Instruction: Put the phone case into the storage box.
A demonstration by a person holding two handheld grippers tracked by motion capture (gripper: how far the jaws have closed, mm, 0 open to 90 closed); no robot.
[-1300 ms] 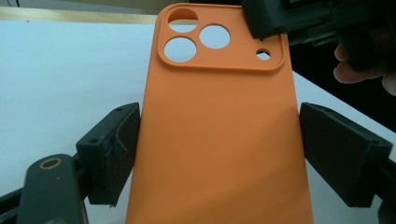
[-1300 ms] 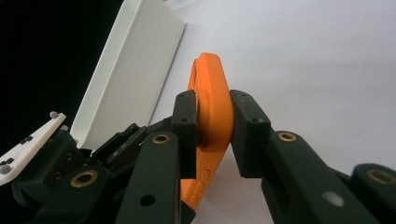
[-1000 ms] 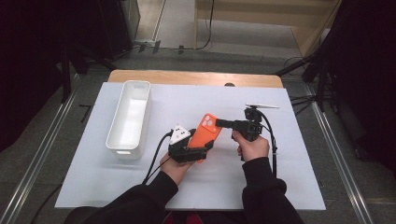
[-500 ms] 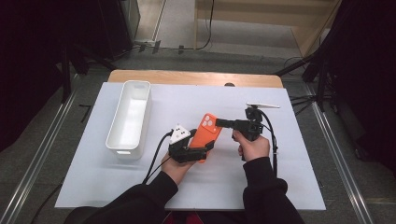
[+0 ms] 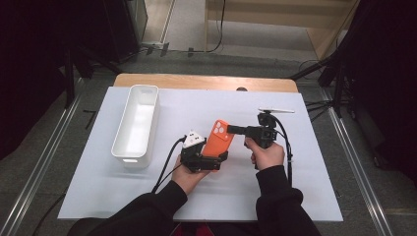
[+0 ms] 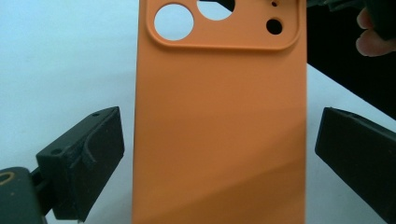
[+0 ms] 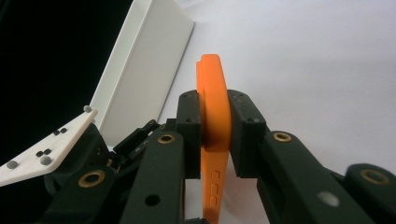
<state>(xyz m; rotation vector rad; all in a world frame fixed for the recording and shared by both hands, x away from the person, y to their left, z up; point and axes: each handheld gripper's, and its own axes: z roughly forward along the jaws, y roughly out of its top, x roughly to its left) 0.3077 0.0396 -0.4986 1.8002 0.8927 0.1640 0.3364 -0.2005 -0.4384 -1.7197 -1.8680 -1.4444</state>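
Since the earlier frames we see almost no movement: both hands sit where they were, with the orange phone case (image 5: 218, 138) between them above the white table sheet (image 5: 305, 187). Going left to right, the white bin (image 5: 135, 125) lies well apart to the left of the left gripper (image 5: 216, 156); that gripper has its jaws spread wide, one on either side of the case without touching it. To its right, the right gripper (image 5: 232, 130) is clamped on the case's edge. We judge the step in hand to be a handover or regrasp; to do it well, the left jaws should close squarely on the flat sides before the right lets go. The left gripper view gives the case's back and camera cut-outs (image 6: 219, 116); the right gripper view gives instead its thin edge pinched between the pads (image 7: 212, 121), with the bin's wall (image 7: 140, 65) beyond.
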